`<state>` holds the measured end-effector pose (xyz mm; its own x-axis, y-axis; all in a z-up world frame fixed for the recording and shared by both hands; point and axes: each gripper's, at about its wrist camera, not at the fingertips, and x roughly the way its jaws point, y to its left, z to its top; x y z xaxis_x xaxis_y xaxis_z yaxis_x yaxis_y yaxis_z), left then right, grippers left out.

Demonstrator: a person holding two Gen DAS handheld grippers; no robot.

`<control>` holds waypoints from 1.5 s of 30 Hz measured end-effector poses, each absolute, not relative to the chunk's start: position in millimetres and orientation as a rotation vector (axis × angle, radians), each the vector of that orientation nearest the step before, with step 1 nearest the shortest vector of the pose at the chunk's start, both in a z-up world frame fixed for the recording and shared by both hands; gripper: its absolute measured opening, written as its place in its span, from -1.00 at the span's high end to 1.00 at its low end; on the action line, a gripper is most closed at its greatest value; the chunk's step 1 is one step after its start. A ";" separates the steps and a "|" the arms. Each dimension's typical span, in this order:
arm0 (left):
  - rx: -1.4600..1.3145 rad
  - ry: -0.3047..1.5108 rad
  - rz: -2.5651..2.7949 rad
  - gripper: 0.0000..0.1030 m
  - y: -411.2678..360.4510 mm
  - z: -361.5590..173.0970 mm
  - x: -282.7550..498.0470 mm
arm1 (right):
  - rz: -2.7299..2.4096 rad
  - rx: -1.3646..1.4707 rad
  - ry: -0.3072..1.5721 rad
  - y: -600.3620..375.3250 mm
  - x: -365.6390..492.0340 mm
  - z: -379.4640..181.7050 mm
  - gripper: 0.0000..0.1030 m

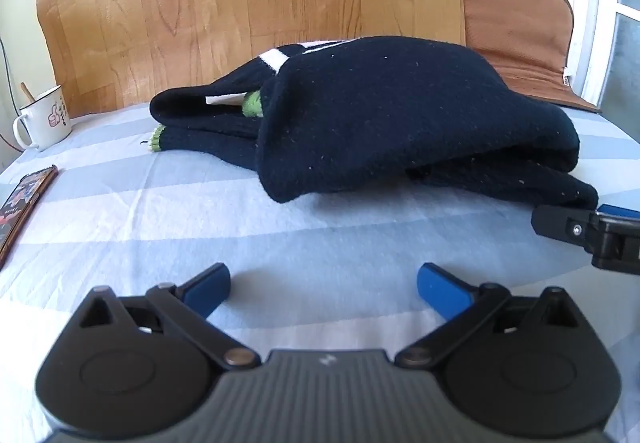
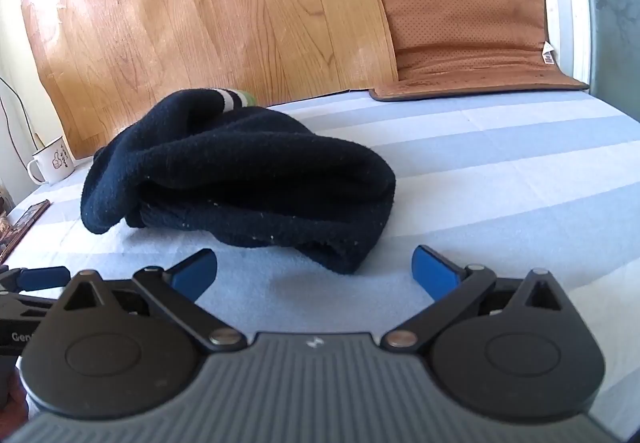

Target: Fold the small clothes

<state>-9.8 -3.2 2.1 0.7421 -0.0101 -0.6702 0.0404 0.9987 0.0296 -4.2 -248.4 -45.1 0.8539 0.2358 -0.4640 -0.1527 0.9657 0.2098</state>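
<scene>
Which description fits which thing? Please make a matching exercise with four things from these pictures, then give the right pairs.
Things:
1. dark navy knit garment
2. white enamel mug
3. phone
4. brown seat cushion

Descriptions:
A. leans against the wall at the back right
B. lies flat at the left edge of the striped sheet
C. lies bundled in the middle of the sheet
D. stands upright at the back left, with a stick in it

Pairs: 1-C, 2-D, 3-B, 4-A

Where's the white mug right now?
The white mug stands at the far left in both views, beside the wooden board, left of the dark knit garment.
</scene>
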 end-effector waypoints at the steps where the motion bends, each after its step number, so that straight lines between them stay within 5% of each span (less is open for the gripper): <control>1: 0.041 0.733 -0.027 -1.00 -3.3 2.4 -9.7 | 0.206 0.170 0.507 -248.1 -4.1 -45.8 -1.00; 45: -0.011 0.636 -0.033 -1.00 10.3 1.2 -24.7 | 0.173 0.145 0.424 -235.4 -16.7 -40.9 -1.00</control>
